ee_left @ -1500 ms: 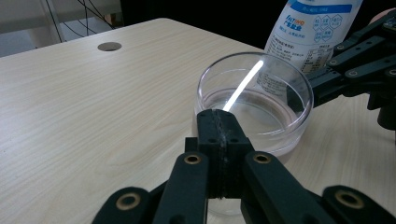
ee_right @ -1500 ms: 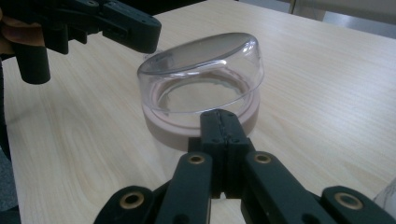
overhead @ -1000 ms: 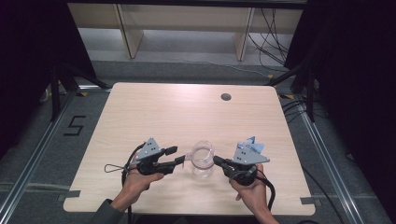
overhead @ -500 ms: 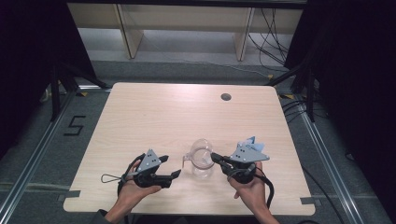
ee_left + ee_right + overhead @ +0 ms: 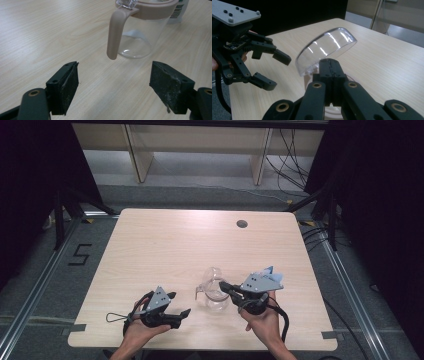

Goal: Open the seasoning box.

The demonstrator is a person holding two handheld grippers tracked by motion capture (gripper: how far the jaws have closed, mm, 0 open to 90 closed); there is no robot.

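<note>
Counter [image 5: 165,250]: I see a light wood-grain top with rounded corners and a dark round hole [image 5: 242,224] near its far right edge. Standing directly on it, near the front edge and right of centre, is a clear pitcher [image 5: 214,292] with a beige rim and handle [image 5: 115,30], its clear lid [image 5: 325,51] tilted up. The counter stands on grey floor [image 5: 45,285].

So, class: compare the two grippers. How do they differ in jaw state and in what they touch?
The left gripper has its jaws wide apart, just opened, with nothing between them; the right gripper is shut on the jug's clear lid. The left sits short of the jug's handle; the right reaches over the jug. Both have black jaws.
</note>
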